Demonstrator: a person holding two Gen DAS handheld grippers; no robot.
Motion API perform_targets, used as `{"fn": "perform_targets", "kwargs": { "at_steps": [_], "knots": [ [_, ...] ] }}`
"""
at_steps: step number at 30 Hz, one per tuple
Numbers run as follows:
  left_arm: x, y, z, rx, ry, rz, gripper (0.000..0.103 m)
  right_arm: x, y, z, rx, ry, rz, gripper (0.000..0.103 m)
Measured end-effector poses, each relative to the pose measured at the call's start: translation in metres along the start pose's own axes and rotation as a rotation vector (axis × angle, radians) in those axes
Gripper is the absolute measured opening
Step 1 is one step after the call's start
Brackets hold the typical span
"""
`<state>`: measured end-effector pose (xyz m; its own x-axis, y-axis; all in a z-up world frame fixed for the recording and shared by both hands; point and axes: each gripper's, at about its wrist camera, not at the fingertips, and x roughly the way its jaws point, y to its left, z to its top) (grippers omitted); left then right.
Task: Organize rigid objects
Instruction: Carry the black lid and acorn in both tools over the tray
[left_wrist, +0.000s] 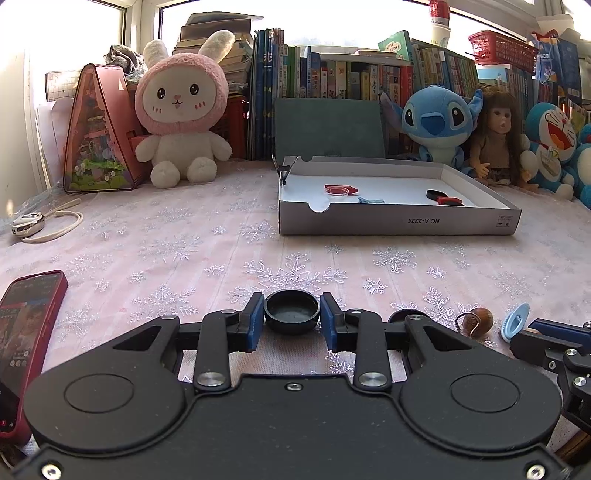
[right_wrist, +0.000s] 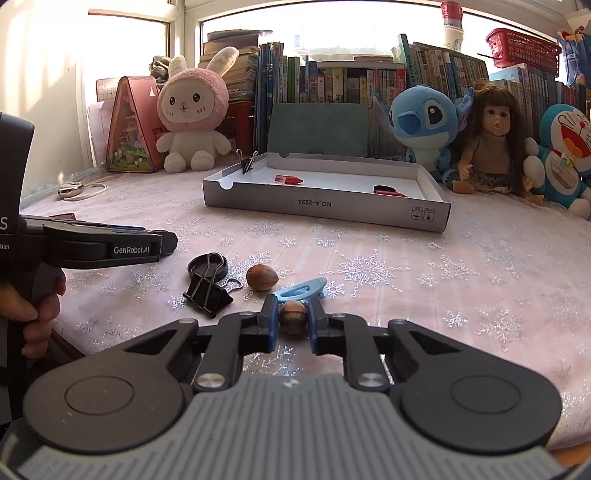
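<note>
Pink cloth (left_wrist: 147, 240) with silver snowflakes covers the whole work surface; window light comes in behind a packed row of books (left_wrist: 351, 77). My left gripper (left_wrist: 291, 317) is clamped narrow on a black cap (left_wrist: 291, 314), pads touching both its sides, cap sitting on the cloth. My right gripper (right_wrist: 291, 317) is closed on a nut (right_wrist: 293, 316), blue pads against it on either side.

Just ahead of the right fingers lies a blue clip (right_wrist: 301, 288), touching or nearly touching the held nut. Ahead and left of them: a second nut (right_wrist: 262, 277), a binder clip (right_wrist: 207, 291) and another cap (right_wrist: 207, 266) under its handles. Further ahead, well apart, stands the grey box (right_wrist: 325, 206) with red and black pieces inside and a small clip on its far left rim.

Left of the left gripper a phone (left_wrist: 29, 332) lies at the cloth's edge. Plush toys and a doll (right_wrist: 491, 144) line the back, beyond the box.
</note>
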<state>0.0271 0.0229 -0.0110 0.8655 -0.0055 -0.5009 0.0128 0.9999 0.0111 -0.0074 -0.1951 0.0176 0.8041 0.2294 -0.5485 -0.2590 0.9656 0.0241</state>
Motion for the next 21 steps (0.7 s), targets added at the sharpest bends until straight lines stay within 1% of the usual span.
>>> {"fn": "perform_targets", "kwargs": {
  "at_steps": [6,21],
  "knots": [
    [-0.005,0.0,0.004,-0.006,-0.01,-0.008,0.03,-0.003,-0.005,0.004,0.013,-0.03,-0.033,0.021],
    [-0.009,-0.004,0.013,-0.022,-0.008,-0.045,0.03,0.002,-0.013,0.012,0.03,-0.044,-0.071,0.021]
  ]
}}
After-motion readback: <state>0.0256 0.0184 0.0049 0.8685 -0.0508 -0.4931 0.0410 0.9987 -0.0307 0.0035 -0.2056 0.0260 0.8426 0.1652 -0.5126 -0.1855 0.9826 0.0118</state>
